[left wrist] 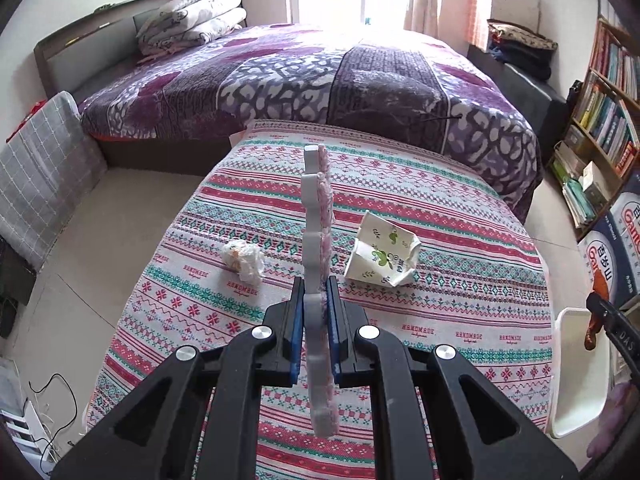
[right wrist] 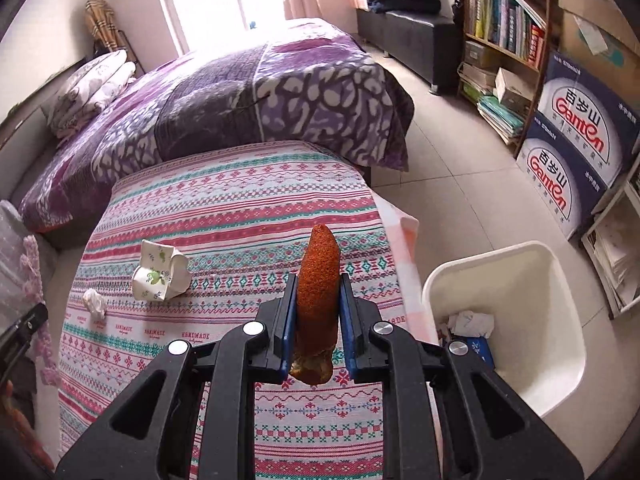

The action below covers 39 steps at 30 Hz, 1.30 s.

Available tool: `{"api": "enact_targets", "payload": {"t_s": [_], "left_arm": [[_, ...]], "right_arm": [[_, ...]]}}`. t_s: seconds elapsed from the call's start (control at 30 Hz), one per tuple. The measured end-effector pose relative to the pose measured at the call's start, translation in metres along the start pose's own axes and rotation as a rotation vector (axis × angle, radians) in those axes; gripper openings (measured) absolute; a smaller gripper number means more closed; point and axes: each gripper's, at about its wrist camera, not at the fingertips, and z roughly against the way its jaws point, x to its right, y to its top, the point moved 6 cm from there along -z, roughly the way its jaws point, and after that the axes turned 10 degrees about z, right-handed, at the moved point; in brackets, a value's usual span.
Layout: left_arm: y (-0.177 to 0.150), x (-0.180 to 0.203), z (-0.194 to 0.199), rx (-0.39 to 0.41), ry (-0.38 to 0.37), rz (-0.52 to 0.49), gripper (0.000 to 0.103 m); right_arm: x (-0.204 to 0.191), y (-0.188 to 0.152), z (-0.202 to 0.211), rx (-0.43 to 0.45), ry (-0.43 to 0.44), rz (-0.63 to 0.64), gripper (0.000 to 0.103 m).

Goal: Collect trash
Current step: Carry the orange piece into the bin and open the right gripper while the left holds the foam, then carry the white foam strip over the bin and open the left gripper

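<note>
Left claw (left wrist: 316, 284) pinches a thin white-and-pink scalloped piece (left wrist: 316, 216), held on edge and sticking forward past the fingertips over the counter (left wrist: 440, 208). Right claw (right wrist: 318, 280) pinches an orange-brown peel (right wrist: 318, 280), tip pointing forward, ragged end hanging below the pads.

Counter is covered by a striped patterned cloth. Still lying on it: a crushed paper cup (left wrist: 382, 252) with green print and a small crumpled paper wad (left wrist: 244, 260). In the left view the wad lies left of the held piece and the cup right of it, both apart from the claw and from each other. In the right view cup (right wrist: 160, 272) and wad (right wrist: 94, 302) lie well left of the peel.

White bin (right wrist: 560, 264) stands on the tiled floor just beside the counter's right edge; inside it are crumpled white paper and something blue. Its rim (left wrist: 576, 320) shows at the right edge of the left view, with the peel and right claw above it.

Surroundings: bed (left wrist: 320, 76) with purple blanket touches the counter's far edge; folded quilts (left wrist: 196, 16) at its head. Bookshelf (right wrist: 504, 24) and stacked blue cartons (right wrist: 568, 148) stand beyond the bin. Nothing lies between the right claw and the bin's opening.
</note>
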Motion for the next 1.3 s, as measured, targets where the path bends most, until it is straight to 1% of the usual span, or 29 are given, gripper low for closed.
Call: {"api": "enact_targets", "payload": {"t_s": [0.17,0.3,0.47,0.57,0.6,0.63,0.67,0.7,0.73,0.77,0.8,0.9,1.07,1.3], "left_arm": [[-0.006,0.036,0.002,0.004,-0.032,-0.038,0.011],[-0.012,0.065,0.003,0.003,-0.059,-0.071,0.011],[-0.02,0.102,0.003,-0.009,-0.093,-0.113,0.011],[-0.028,0.124,0.004,-0.015,-0.113,-0.143,0.011],[-0.031,0.13,0.004,-0.016,-0.118,-0.154,0.011],[-0.034,0.137,0.004,-0.018,-0.122,-0.166,0.011],[-0.037,0.144,0.004,-0.02,-0.127,-0.177,0.011],[-0.04,0.15,0.004,-0.023,-0.131,-0.187,0.011],[-0.042,0.157,0.004,-0.025,-0.136,-0.195,0.011],[-0.046,0.163,0.003,-0.028,-0.141,-0.204,0.011],[-0.049,0.168,0.003,-0.032,-0.145,-0.212,0.011],[-0.059,0.185,0.002,-0.048,-0.162,-0.232,0.011],[-0.081,0.215,-0.001,-0.102,-0.213,-0.266,0.011],[-0.112,0.263,0.005,-0.118,-0.283,-0.347,0.011]], "right_arm": [[0.032,0.005,0.006,0.011,-0.017,-0.088,0.019],[0.059,0.005,0.01,0.009,-0.047,-0.131,0.019],[0.097,-0.002,0.013,-0.027,-0.1,-0.192,0.019],[0.121,-0.01,0.013,-0.064,-0.133,-0.233,0.022],[0.129,-0.012,0.012,-0.076,-0.147,-0.246,0.034],[0.137,-0.015,0.013,-0.085,-0.155,-0.26,0.042],[0.144,-0.018,0.014,-0.087,-0.165,-0.283,0.056],[0.153,-0.02,0.018,-0.081,-0.181,-0.312,0.064],[0.161,-0.021,0.021,-0.072,-0.195,-0.332,0.067],[0.168,-0.022,0.025,-0.063,-0.209,-0.344,0.074],[0.175,-0.022,0.029,-0.05,-0.227,-0.357,0.078],[0.194,-0.023,0.039,-0.023,-0.264,-0.391,0.081],[0.218,-0.026,0.048,-0.005,-0.285,-0.436,0.083],[0.24,-0.034,0.055,-0.008,-0.3,-0.477,0.083]]}}
